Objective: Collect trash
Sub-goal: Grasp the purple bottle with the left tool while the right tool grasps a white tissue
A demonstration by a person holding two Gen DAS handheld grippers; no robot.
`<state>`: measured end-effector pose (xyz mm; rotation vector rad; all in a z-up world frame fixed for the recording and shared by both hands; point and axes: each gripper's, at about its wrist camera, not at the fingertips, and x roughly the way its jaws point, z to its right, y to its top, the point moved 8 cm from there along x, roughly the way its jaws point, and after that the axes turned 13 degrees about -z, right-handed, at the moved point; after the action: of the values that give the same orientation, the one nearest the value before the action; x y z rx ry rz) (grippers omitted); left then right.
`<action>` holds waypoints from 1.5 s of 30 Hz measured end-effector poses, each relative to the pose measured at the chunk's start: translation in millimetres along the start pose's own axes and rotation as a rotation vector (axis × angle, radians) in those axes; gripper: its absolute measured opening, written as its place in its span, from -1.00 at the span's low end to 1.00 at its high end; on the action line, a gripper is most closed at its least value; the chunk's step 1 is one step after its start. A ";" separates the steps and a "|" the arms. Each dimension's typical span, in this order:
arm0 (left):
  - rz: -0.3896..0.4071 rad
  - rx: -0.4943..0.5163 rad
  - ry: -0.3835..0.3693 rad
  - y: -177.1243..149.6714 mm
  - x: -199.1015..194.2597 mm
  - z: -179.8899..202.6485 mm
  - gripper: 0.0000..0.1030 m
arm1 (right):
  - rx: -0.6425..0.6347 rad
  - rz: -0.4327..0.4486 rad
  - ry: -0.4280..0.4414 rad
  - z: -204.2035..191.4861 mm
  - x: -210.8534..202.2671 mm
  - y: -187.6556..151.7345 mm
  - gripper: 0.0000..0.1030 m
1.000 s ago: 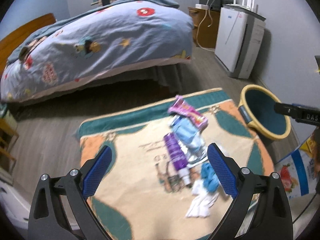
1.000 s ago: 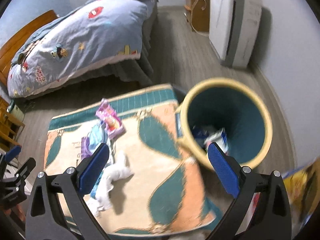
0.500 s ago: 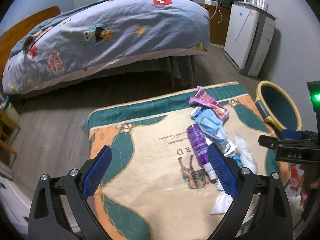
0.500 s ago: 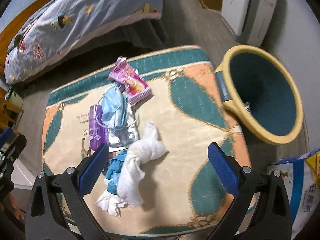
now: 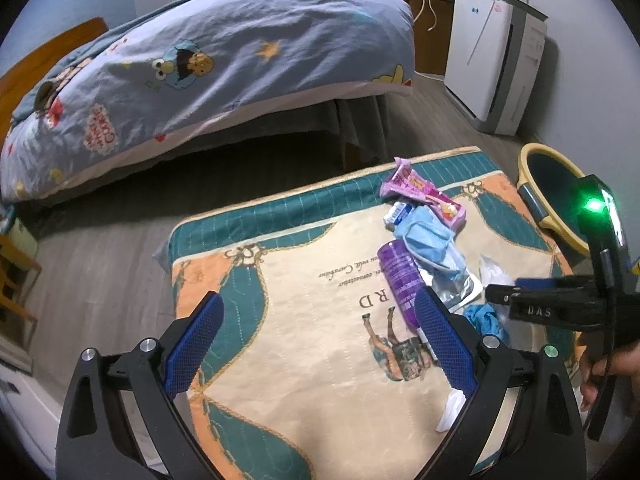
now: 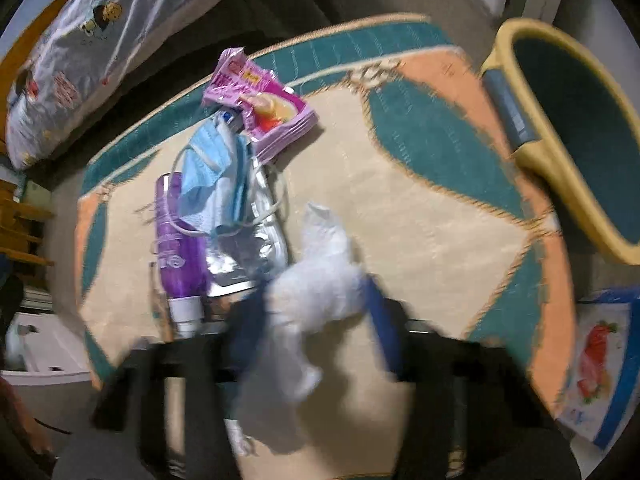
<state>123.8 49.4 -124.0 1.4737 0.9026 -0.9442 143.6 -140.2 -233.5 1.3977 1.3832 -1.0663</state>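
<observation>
A pile of trash lies on a patterned rug [image 5: 304, 312]: a pink snack wrapper [image 6: 264, 100], a blue face mask [image 6: 212, 168], a purple bottle [image 6: 176, 248], a silver pouch [image 6: 248, 248] and a white crumpled tissue [image 6: 320, 272]. My right gripper [image 6: 316, 312] is low over the rug, its blurred blue fingers on either side of the white tissue, narrowed around it. My left gripper [image 5: 316, 344] is open and empty above the rug, left of the pile. The yellow bin [image 6: 568, 132] stands at the rug's right edge.
A bed with a blue cartoon quilt [image 5: 224, 48] stands behind the rug. A white air purifier [image 5: 496, 64] is against the far right wall. A printed bag [image 6: 600, 364] lies right of the rug. Wooden furniture [image 5: 16, 280] is at the left.
My right gripper has swung from the bin to the pile, dropped low and closed in around the white tissue. My left gripper has shifted left, still open.
</observation>
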 end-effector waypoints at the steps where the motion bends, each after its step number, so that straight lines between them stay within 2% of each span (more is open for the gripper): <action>1: -0.003 -0.001 -0.005 0.2 1.2 1.5 0.85 | 0.000 0.006 0.005 0.5 -2.5 0.8 -0.34; 2: -0.007 0.000 -0.009 0.5 2.7 3.0 0.85 | -0.007 0.012 0.009 0.4 -6.9 1.6 -0.46; 5: -0.016 0.009 -0.012 1.6 7.5 9.7 0.85 | -0.019 0.011 0.009 3.5 -26.2 3.1 -0.55; 8: -0.038 0.020 -0.025 1.1 16.9 20.3 0.85 | -0.048 0.014 0.011 6.4 -56.7 7.7 -0.55; 12: -0.071 0.051 -0.039 0.7 34.1 39.2 0.85 | -0.173 0.090 -0.072 9.9 -97.2 14.1 -0.55; 16: -0.127 0.062 -0.047 -1.9 58.7 53.9 0.85 | -0.112 0.102 0.040 20.3 -100.6 23.3 -0.55; 20: -0.157 0.029 -0.072 1.9 74.0 59.8 0.84 | -0.132 0.114 0.018 26.8 -100.9 33.4 -0.55; 24: -0.167 0.029 -0.083 7.2 84.8 71.3 0.78 | -0.119 0.117 0.040 33.7 -100.5 38.5 -0.55; 26: -0.180 0.031 -0.085 9.4 91.1 76.5 0.50 | -0.120 0.119 0.041 37.1 -101.4 40.1 -0.55; 30: -0.213 0.004 -0.099 8.1 108.6 84.7 0.14 | -0.122 0.123 0.041 43.9 -103.7 42.6 -0.55; 32: -0.217 -0.003 -0.093 7.2 115.5 86.2 -0.13 | -0.121 0.127 0.041 46.6 -104.8 44.1 -0.55; 35: -0.205 -0.011 -0.112 7.3 117.8 86.1 -0.25 | -0.120 0.127 0.047 49.1 -104.9 45.5 -0.55; 40: -0.208 0.002 -0.121 6.2 115.7 82.1 -0.28 | -0.122 0.122 0.048 48.7 -102.4 46.9 -0.55; 45: -0.177 0.007 -0.108 9.7 104.9 76.0 -0.30 | -0.119 0.129 0.046 47.2 -103.0 49.2 -0.55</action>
<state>167.8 -23.6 -222.0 1.3510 0.9617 -1.1468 191.6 -211.6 -145.0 1.4111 1.3476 -0.8600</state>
